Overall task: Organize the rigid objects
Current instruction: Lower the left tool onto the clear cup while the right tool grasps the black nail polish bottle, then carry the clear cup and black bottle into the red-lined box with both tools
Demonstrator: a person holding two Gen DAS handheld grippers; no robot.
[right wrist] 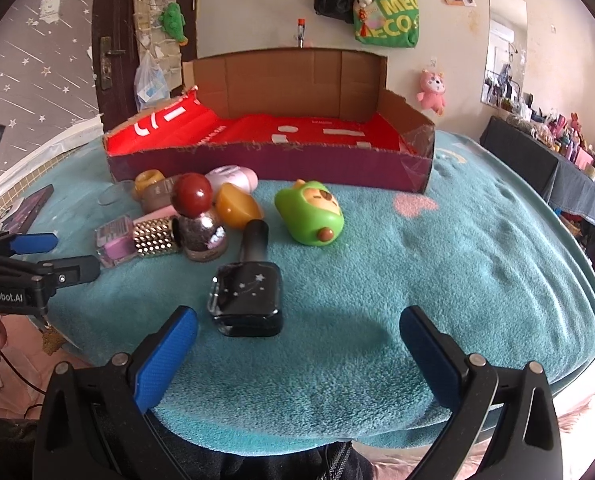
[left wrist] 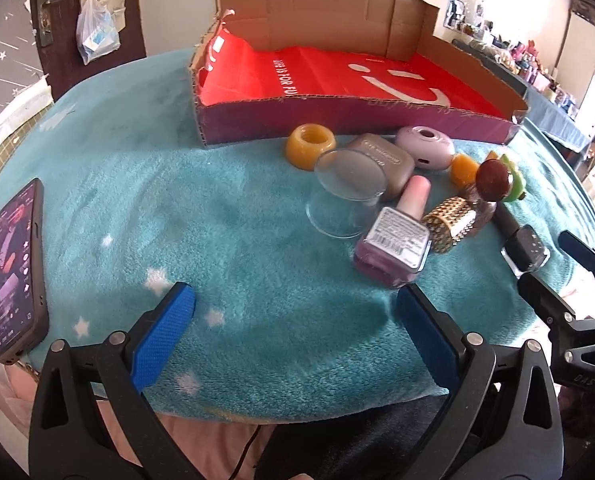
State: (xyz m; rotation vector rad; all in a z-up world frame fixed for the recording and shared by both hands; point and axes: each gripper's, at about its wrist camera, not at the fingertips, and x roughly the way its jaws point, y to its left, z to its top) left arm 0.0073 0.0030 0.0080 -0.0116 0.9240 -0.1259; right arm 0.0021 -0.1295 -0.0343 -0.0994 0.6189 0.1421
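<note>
A cluster of small items lies on the teal blanket in front of a cardboard box [left wrist: 337, 122] [right wrist: 273, 160] lined in red. It includes a pink nail polish bottle [left wrist: 393, 240] [right wrist: 115, 240], a black bottle [left wrist: 525, 250] [right wrist: 249, 292], a gold studded bottle [left wrist: 451, 220] [right wrist: 155, 236], a clear glass cup [left wrist: 345, 196], an amber ring [left wrist: 309, 146], a green toy [right wrist: 309, 212] and a red-capped bottle [right wrist: 197, 216]. My left gripper [left wrist: 295, 308] is open just short of the pink bottle. My right gripper [right wrist: 297, 326] is open with the black bottle near its left finger.
A phone [left wrist: 15, 268] with a lit screen lies at the blanket's left edge. The right half of the blanket [right wrist: 457, 248] holds nothing. A dark shelf [right wrist: 557, 160] with small items runs along the right wall. A door and hanging bags stand behind the box.
</note>
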